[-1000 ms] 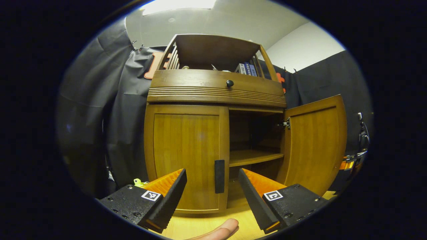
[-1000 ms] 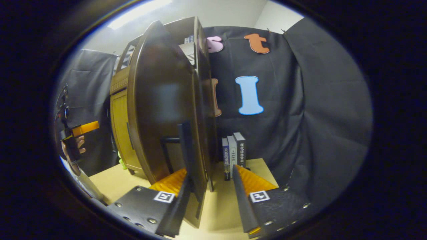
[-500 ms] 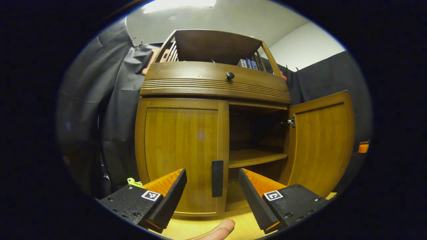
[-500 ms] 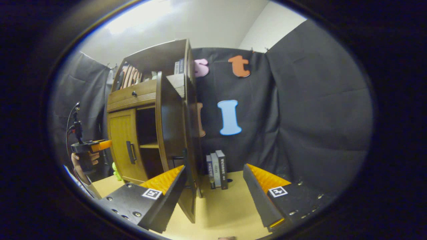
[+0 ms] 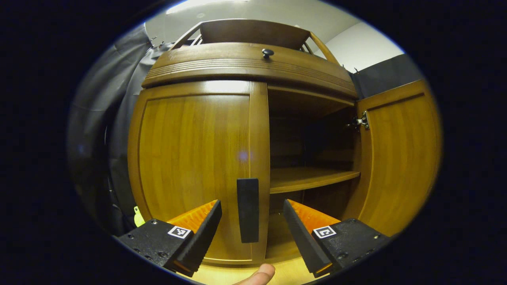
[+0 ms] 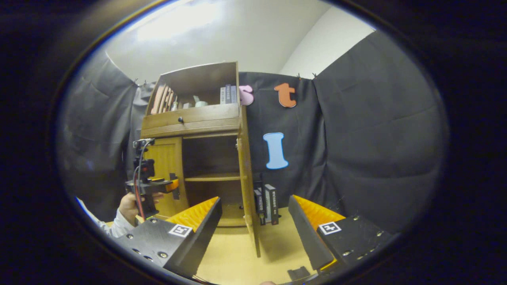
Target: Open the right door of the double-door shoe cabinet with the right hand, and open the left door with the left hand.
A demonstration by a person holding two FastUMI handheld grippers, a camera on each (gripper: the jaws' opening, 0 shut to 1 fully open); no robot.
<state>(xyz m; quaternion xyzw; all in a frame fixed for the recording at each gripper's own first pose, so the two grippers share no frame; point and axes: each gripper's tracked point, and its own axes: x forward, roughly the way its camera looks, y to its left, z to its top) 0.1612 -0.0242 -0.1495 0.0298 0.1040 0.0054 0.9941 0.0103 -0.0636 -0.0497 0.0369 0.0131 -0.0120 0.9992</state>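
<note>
my jaws on both sides stand wide apart, holding nothing. my left gripper sits just in front of the left door, its black handle between my fingers so i can close on it. that door is shut. the right door stands swung out from the cabinet, so my right gripper hangs well clear of it.

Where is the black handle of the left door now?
In the left gripper view, the black handle stands upright on the closed left door's right edge, between the open left tool's fingers.
</note>
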